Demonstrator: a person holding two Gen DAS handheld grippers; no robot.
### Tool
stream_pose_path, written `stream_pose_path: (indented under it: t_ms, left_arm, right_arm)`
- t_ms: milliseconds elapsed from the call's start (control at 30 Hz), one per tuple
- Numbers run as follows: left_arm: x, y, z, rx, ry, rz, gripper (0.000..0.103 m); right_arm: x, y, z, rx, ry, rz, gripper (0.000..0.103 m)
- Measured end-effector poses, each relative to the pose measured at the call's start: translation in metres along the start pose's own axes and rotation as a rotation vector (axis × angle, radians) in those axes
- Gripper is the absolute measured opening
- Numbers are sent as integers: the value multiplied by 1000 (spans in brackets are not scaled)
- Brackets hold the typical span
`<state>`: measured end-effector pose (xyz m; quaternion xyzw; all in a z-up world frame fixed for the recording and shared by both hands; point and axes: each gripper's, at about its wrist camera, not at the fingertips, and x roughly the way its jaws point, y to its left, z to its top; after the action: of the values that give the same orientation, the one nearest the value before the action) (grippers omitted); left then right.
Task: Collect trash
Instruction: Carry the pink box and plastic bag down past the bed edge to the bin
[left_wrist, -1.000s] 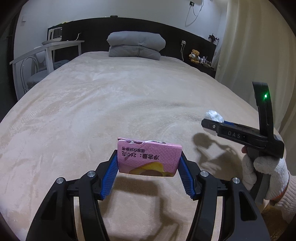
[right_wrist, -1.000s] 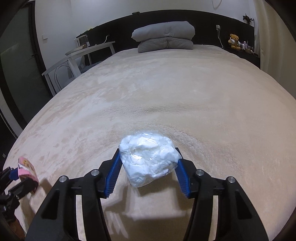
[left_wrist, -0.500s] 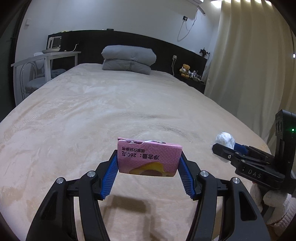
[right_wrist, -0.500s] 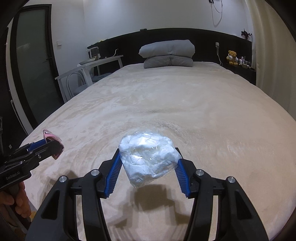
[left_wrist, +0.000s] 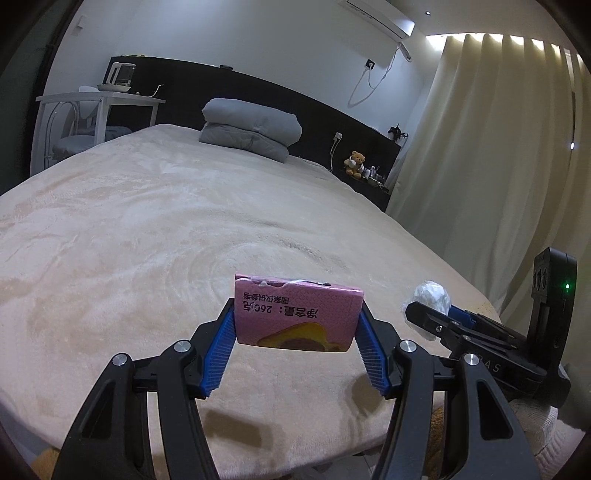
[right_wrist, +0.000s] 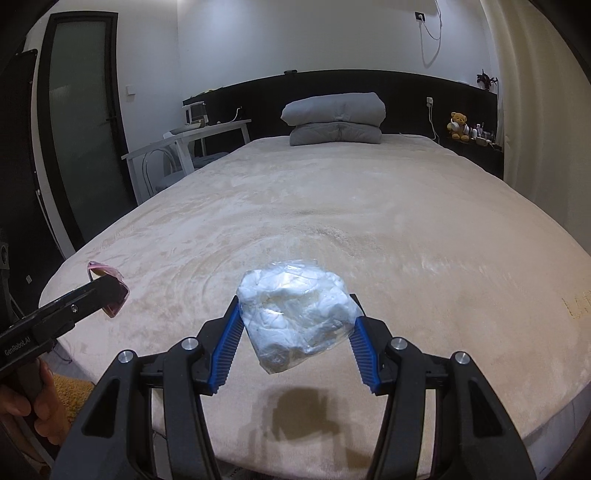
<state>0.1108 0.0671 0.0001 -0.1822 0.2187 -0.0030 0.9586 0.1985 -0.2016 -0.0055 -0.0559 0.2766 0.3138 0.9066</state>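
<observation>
My left gripper (left_wrist: 297, 326) is shut on a pink drink carton (left_wrist: 297, 317) with printed text, held above the near end of the beige bed (left_wrist: 147, 229). My right gripper (right_wrist: 295, 325) is shut on a clear plastic bag of crumpled white tissue (right_wrist: 295, 314), also held above the bed's near end. In the left wrist view the right gripper (left_wrist: 428, 310) shows at the right with the white bag (left_wrist: 432, 293) in it. In the right wrist view the left gripper (right_wrist: 107, 291) shows at the left with the pink carton (right_wrist: 110, 277).
Folded grey bedding (right_wrist: 336, 118) lies at the head of the bed against a dark headboard. A white desk with a chair (right_wrist: 184, 147) stands on the left. A teddy bear (right_wrist: 458, 125) sits on the right shelf. Curtains (left_wrist: 498, 147) hang along the right.
Both grippers have pulled back and risen from the bed with their loads; the view now takes in more of the room and the bed's near edge.
</observation>
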Motion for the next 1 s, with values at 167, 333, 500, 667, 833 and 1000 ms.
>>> stream_pose_path:
  t_ms: [167,333,500,667,833,1000]
  left_arm:
    - [-12,-12,-19,5,9,-20,59]
    - [-22,-23,-35,12,22,-48,59]
    - [-30,-35,-51,23,38,-69,59]
    - [-39,-45,-65,35,51,-81,59]
    - [-49,-55,-80,49,62,-87,59]
    - [-60,-63,-95,60,75,-89,59]
  right_arm:
    - [-25,3,-23,-27,8,14,55]
    - [-46,2,-43,-27,12,35,55]
    - [-63,4,-62,-34,19,44,55]
    - [-77,1,-80,-28,29,40,55]
    - [-93,-2,-96,-12,27,35,55]
    - [-107,0,-110,-13,22,36,55]
